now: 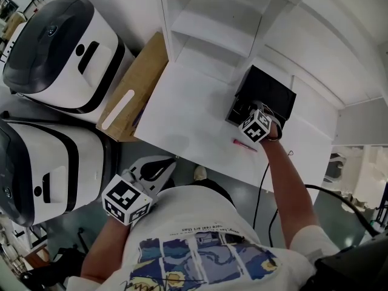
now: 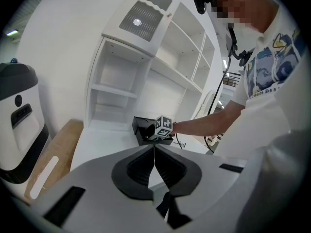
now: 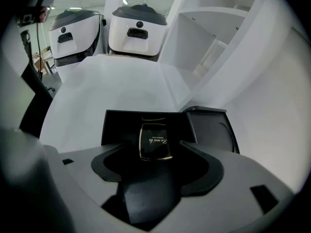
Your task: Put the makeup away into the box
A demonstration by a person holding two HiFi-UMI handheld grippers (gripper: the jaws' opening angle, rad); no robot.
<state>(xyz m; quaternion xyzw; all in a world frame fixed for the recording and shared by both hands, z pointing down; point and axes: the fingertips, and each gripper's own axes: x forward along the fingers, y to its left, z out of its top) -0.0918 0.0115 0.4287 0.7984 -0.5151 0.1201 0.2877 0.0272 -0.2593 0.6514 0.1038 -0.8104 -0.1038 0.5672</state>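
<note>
While the right gripper hangs over the open black box on the white table, its fingers pinch a black compact with a gold rim, just above the inside of the box. To do this well, lower it until it lies flat on the bottom, clear of the walls, then spread the fingers slowly. A pink pencil lies on the table near the box, probably next. The left gripper, fingers pressed together on nothing, sits by the person's waist.
</note>
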